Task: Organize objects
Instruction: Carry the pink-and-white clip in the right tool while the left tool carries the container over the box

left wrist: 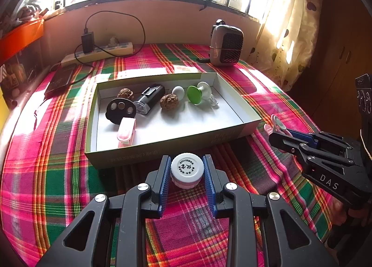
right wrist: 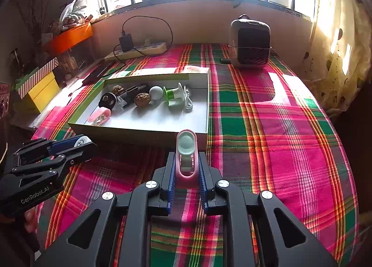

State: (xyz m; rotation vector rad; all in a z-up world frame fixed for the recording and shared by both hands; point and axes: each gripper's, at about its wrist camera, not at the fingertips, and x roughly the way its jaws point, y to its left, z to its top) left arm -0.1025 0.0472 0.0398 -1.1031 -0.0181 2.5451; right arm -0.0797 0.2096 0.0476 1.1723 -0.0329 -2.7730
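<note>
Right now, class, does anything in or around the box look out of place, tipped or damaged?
Nothing looks damaged or spilled. In the box the green-and-white stand lies on its side. The small jar and pink clip are outside, each gripped.

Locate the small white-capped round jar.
The white-capped round jar sits clamped in the left gripper, just in front of the open cardboard tray's near wall.

Plaid-clothed table (right wrist: 267, 113) bears box (right wrist: 144, 131) (open), heater (right wrist: 251, 44).
</note>
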